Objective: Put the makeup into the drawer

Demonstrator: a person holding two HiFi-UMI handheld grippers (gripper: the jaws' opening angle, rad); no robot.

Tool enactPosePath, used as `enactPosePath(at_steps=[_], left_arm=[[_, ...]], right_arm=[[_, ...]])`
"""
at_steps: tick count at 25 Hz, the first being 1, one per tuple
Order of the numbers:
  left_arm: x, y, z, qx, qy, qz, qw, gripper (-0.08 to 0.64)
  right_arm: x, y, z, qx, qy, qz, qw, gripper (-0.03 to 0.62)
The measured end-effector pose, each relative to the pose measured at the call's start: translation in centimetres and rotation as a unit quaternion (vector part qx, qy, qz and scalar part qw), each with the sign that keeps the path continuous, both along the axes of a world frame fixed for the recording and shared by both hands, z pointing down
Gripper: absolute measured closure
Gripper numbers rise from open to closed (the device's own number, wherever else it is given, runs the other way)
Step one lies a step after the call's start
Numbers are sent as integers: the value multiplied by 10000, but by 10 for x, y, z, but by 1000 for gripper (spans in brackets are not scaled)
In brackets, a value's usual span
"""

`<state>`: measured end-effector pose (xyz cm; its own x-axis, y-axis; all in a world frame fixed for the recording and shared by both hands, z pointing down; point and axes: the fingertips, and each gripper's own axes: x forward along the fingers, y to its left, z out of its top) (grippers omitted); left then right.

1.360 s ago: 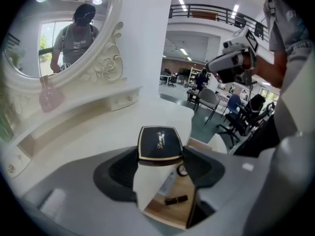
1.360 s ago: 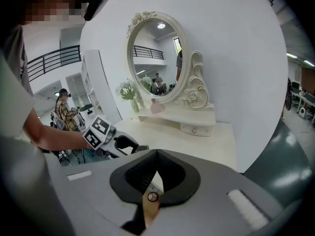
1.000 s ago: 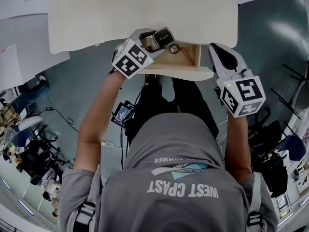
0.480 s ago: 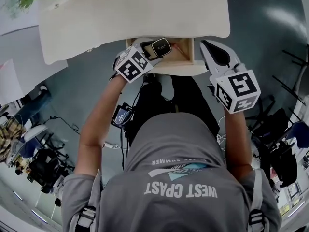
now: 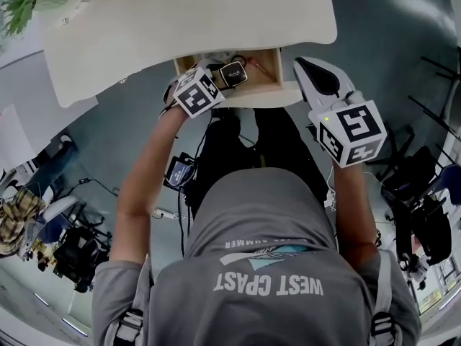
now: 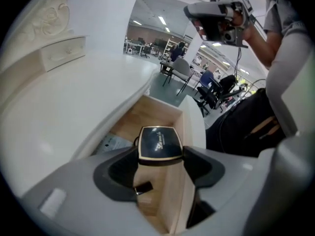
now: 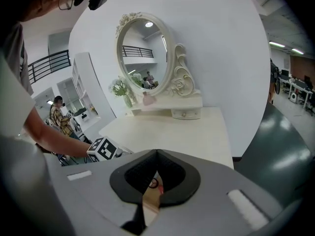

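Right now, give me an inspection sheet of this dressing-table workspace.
Surface: white dressing table top, with oval mirror and plant at the back.
Job's things: black gold-rimmed compact held over the open wooden drawer.
Clutter: in the drawer, a leaflet, a small ring, a red item too small to tell.
Grippers: left gripper shut on the compact; right gripper shut, empty.
Cables: thin leads by a lit device at the person's waist.
Surroundings: grey floor, office chairs.

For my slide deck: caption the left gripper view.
Left tongs grip a black compact over the open wooden drawer.
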<state>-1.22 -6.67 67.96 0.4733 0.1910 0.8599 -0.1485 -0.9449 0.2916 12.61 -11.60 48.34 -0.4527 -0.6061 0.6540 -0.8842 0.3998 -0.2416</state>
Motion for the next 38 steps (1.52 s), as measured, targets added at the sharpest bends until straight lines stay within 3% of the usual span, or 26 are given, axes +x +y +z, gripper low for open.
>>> enactPosePath(at_steps=[12, 21, 38], left_arm=[[-15, 5, 47, -293, -970, 558, 9933, 273], [-26, 2, 69, -420, -1433, 648, 9867, 273], [-17, -1, 73, -445, -1245, 716, 9886, 265]], right_arm=[[10, 1, 22, -178, -53, 115, 9998, 591], [13, -4, 34, -298, -67, 121, 9995, 591], [9, -15, 34, -340, -71, 72, 9994, 591]])
